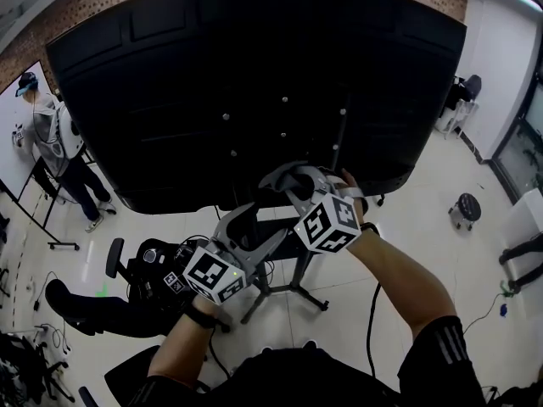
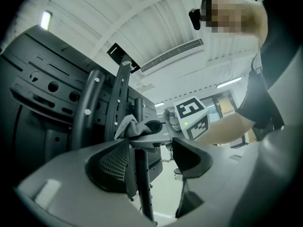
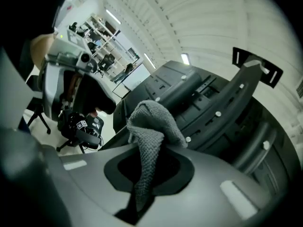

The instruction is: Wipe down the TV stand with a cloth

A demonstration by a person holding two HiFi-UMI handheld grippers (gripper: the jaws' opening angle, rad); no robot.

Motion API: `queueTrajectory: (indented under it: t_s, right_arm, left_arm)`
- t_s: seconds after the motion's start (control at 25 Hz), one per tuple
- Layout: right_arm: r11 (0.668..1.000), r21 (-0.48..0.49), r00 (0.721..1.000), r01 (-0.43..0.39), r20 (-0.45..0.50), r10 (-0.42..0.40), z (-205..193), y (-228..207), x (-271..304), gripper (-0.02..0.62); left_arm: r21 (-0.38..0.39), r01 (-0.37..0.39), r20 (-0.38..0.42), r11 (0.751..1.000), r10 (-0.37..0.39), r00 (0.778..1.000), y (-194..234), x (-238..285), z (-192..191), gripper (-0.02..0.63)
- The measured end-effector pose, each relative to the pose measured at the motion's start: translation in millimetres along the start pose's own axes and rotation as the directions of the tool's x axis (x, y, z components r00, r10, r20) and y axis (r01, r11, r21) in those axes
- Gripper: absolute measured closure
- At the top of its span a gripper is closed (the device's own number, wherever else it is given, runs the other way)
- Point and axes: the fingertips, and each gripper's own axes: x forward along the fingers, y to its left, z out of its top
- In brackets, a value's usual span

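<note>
As I look down from the head view, my right gripper is clamped on the grey cloth. The cloth bunches up out of its closed jaws just below the lower edge of the black TV, close to the mounting arms on its back. My left gripper sits lower, jaws apart. The black upright post of the TV stand rises between them, close beside one pad and clear of the other. The stand's legs spread on the pale floor. A person stands well off to the left.
</note>
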Motion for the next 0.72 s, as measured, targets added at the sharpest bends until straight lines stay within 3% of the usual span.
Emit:
queueTrajectory:
  t_s: [0.16, 0.36, 0.72]
  right_arm:
    - [0.995, 0.098, 0.996, 0.031, 0.082, -0.039, 12, -24, -37, 0.566]
    - [0.989, 0.123, 0.986, 0.080, 0.139, -0.097, 18, -60, -76, 0.566]
    - [0.965, 0.195, 0.978, 0.174, 0.081, -0.193, -20, -135, -108, 0.566]
  left_arm:
    - [0.020, 0.041, 0.023, 0.999, -0.041, 0.999, -24, 11, 20, 0.295]
    - [0.083, 0.079, 0.051, 0.993, -0.083, 0.995, -44, 24, 41, 0.295]
    - [0.194, 0.099, 0.058, 0.976, -0.113, 0.992, -58, 48, 63, 0.295]
